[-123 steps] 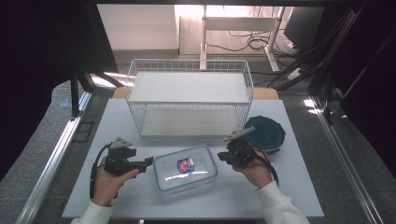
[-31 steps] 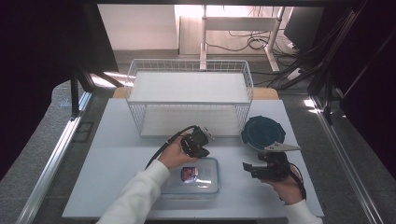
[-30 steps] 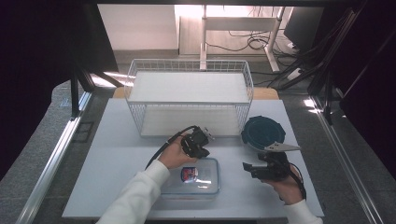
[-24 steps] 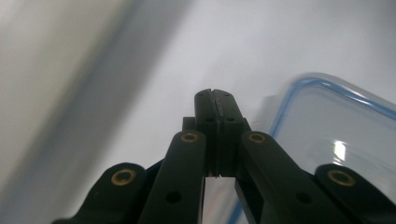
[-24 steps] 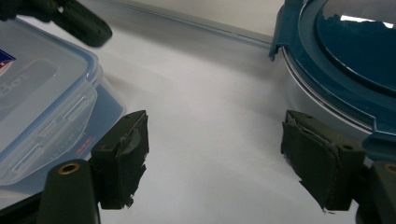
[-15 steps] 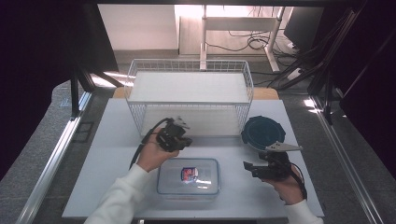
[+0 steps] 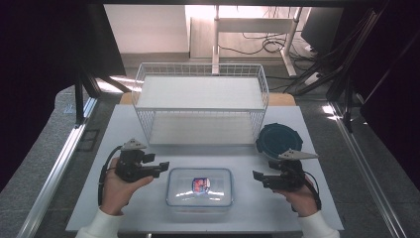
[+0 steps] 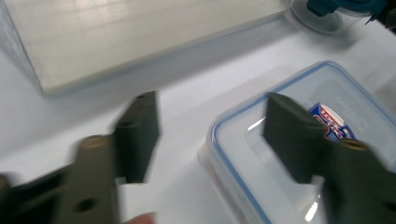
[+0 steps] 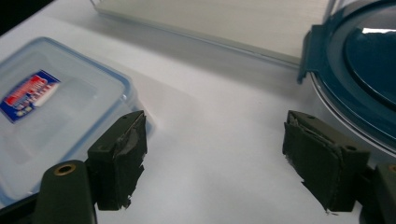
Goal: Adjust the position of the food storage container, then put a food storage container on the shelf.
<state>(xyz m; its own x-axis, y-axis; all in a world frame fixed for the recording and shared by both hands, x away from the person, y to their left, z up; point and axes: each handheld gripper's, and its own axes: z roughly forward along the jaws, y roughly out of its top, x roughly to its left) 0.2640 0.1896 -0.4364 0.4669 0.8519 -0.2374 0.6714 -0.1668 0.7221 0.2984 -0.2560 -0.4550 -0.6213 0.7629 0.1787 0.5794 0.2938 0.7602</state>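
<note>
- on the white table (image 7: 99,198), right in the middle near the person's edge, sits the clear plastic container (image 7: 199,187) with its lid on and a red-and-blue label on top, lying flat between the two hands.
- left gripper (image 7: 161,166) is just off the container's left end, pointing across at it, jaws spread apart with nothing in them. they've just been opening, and nothing sits between them.
- in the left gripper view the same left gripper (image 8: 210,135) has one jaw over bare table and the other in front of the container (image 8: 322,154) lid, near its corner. it's a bit blurred, so can't say for sure whether that jaw touches the lid.
- right gripper (image 7: 257,176) is on the other side, near the container's right end but apart from it, aimed left toward it. jaws stand wide, empty, and have just opened a touch more.
- from the right gripper view, the right gripper (image 9: 212,154) shows only white tabletop between the pads. the container (image 9: 51,102) corner is just behind the left-hand jaw, and the round dark blue lidded bowl (image 9: 364,70) is up by the other jaw.
- that blue bowl (image 7: 279,140) sits on the table behind the right hand (image 7: 302,198), close to the right end of the white wire rack (image 7: 200,106).
- the rack stands at the back of the table, well behind the container.
- left hand (image 7: 119,191) rests low on the table with its cable looping beside it.
</note>
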